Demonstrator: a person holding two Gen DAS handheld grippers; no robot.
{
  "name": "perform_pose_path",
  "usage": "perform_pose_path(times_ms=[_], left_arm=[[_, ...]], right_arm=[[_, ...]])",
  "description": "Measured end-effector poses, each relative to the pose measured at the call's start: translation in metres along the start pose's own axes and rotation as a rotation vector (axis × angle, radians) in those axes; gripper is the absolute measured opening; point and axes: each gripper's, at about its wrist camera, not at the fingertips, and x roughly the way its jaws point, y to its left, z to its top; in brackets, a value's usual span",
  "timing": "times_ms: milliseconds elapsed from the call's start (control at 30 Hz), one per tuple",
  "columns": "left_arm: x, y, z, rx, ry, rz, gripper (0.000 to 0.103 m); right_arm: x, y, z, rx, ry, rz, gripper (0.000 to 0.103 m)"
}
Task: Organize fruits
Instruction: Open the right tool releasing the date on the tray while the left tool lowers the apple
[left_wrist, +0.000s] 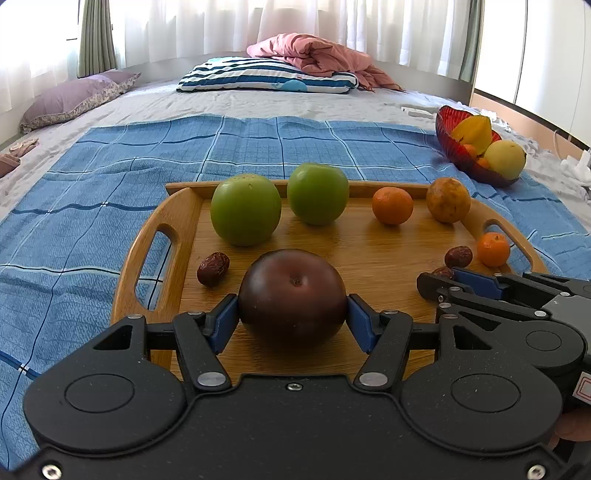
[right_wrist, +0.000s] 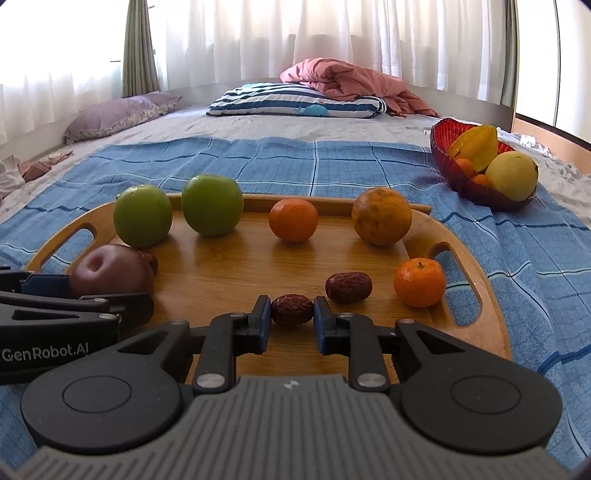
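A wooden tray (left_wrist: 369, 273) (right_wrist: 229, 273) lies on a blue blanket. My left gripper (left_wrist: 291, 314) is shut on a dark purple round fruit (left_wrist: 291, 297) (right_wrist: 110, 275) at the tray's near left. My right gripper (right_wrist: 291, 317) is shut on a red date (right_wrist: 291, 309) at the tray's near middle; it also shows in the left wrist view (left_wrist: 448, 278). On the tray stand two green apples (left_wrist: 245, 209) (left_wrist: 317, 193), two small oranges (right_wrist: 293, 219) (right_wrist: 419, 282), a brownish-yellow fruit (right_wrist: 381, 216) and two more dates (right_wrist: 348, 287) (left_wrist: 213, 268).
A red glass bowl (right_wrist: 441, 162) with a starfruit, a yellow fruit and small oranges sits on the blanket at the far right. Pillows and a pink quilt (right_wrist: 343, 83) lie at the bed's far end, before curtains.
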Motion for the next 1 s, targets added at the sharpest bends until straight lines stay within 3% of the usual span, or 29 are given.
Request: perform_pose_path(times_ms=[433,600,867,1000], left_arm=[[-0.0023,-0.0018,-0.0024,0.004,-0.008,-0.002,0.061],[-0.0061,-0.0018,-0.0013,0.007,-0.022,0.0,0.062],[-0.0093,-0.002,-0.0001,0.014,-0.029,0.0,0.067],[-0.0097,-0.0022,-0.0002,0.014,-0.031,-0.001,0.069]], right_arm=[[-0.0004,0.0005,-0.0001,-0.002,0.0,0.001,0.029],[-0.0015,-0.0006,-0.0004,0.005,-0.001,0.009,0.039],[-0.0028,-0.0016,-0.0009,0.004,-0.001,0.012,0.04],[-0.0049,-0.0013,-0.0012,0.004,-0.005,0.014,0.045]])
